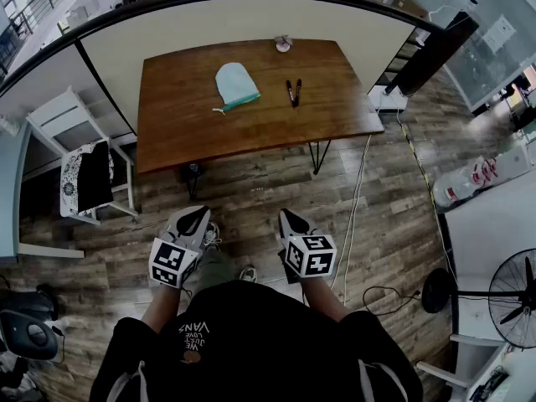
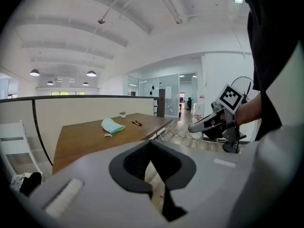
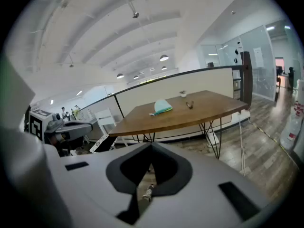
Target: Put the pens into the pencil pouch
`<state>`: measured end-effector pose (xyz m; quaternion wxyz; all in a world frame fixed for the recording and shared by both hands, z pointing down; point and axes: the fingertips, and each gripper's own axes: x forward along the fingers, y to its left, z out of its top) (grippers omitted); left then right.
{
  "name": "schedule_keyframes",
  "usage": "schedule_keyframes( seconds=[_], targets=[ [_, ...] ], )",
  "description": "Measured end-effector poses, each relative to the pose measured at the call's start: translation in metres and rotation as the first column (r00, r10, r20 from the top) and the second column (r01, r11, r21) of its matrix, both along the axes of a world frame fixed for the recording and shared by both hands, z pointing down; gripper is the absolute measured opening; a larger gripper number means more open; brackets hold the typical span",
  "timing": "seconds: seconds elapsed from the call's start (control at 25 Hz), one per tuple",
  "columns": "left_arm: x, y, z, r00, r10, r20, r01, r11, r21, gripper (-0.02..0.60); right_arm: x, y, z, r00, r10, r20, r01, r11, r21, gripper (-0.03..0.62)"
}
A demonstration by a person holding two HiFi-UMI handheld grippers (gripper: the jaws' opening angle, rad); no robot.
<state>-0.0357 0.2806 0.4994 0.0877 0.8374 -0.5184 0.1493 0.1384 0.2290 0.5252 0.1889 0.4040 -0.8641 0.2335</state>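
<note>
Well back from the table (image 1: pixel 184 132), we hold the left gripper (image 1: pixel 196 217) and right gripper (image 1: pixel 289 219) pressed together, empty; pens (image 1: pixel 294 91) lie near the teal pouch (image 1: pixel 235 85).

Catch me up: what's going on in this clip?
A person stands back from the wooden table with a gripper in each hand. The left gripper and the right gripper are both shut and empty, held over the floor short of the table. On the table the teal pencil pouch lies with the pens beside it, apart from it. Nothing has been picked up yet.
</note>
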Motion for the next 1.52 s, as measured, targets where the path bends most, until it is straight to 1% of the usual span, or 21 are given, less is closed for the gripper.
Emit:
schedule_keyframes(
  seconds=[0.2, 0.36, 0.44, 0.64, 0.68, 0.76, 0.8, 0.84, 0.92, 1.12, 1.36, 1.52],
  targets=[
    [-0.009, -0.014, 0.0, 1.0, -0.007, -0.002, 0.007, 1.0, 0.005, 0.012, -0.006, -0.01, 0.001, 1.0, 0.005, -0.001, -0.005, 1.0, -0.003, 0.012],
    [-0.013, -0.025, 0.002, 1.0, 0.005, -0.012, -0.004, 1.0, 0.003, 0.012, -0.012, -0.022, -0.002, 0.998, 0.024, 0.062, -0.023, 1.0, -0.013, 0.012],
    [-0.016, -0.032, 0.002, 1.0, 0.008, -0.03, -0.008, 1.0, 0.004, 0.012, -0.015, -0.031, -0.003, 0.996, 0.047, 0.077, -0.047, 0.999, -0.004, 0.013],
    [-0.024, -0.058, 0.002, 0.997, 0.026, -0.077, -0.027, 1.0, -0.009, 0.014, -0.023, -0.058, -0.006, 0.993, 0.091, 0.073, -0.093, 0.996, 0.014, 0.022],
    [-0.026, -0.064, 0.002, 0.996, 0.036, -0.082, -0.037, 0.999, -0.01, 0.018, -0.024, -0.065, -0.007, 0.992, 0.1, 0.073, -0.102, 0.995, 0.014, 0.041],
    [-0.03, -0.078, 0.0, 0.994, 0.053, -0.098, -0.054, 0.999, -0.007, 0.018, -0.028, -0.078, -0.008, 0.991, 0.115, 0.066, -0.116, 0.993, 0.009, 0.132],
    [-0.033, -0.084, -0.001, 0.993, 0.054, -0.106, -0.055, 0.998, -0.009, 0.018, -0.031, -0.084, -0.008, 0.991, 0.121, 0.062, -0.122, 0.993, 0.006, 0.135],
    [-0.037, -0.091, 0.0, 0.992, 0.05, -0.112, -0.052, 0.999, -0.015, 0.038, -0.034, -0.09, -0.009, 0.99, 0.128, 0.06, -0.128, 0.992, 0.004, 0.138],
    [-0.047, -0.105, 0.0, 0.991, 0.042, -0.125, -0.046, 0.999, -0.027, 0.168, -0.041, -0.104, -0.01, 0.989, 0.14, 0.057, -0.14, 0.99, 0.007, 0.141],
    [-0.07, -0.141, 0.002, 0.989, 0.06, -0.137, -0.066, 0.997, -0.038, 0.172, -0.062, -0.139, -0.011, 0.986, 0.161, 0.039, -0.161, 0.987, 0.013, 0.143],
    [-0.105, -0.181, 0.006, 0.985, 0.082, -0.155, -0.09, 0.995, -0.041, 0.172, -0.087, -0.172, -0.009, 0.976, 0.218, 0.019, -0.218, 0.976, 0.001, 0.143],
    [-0.124, -0.202, 0.009, 0.981, 0.116, -0.156, -0.125, 0.991, -0.048, 0.172, -0.105, -0.191, -0.012, 0.966, 0.259, 0.015, -0.259, 0.966, 0.004, 0.143]
  ],
)
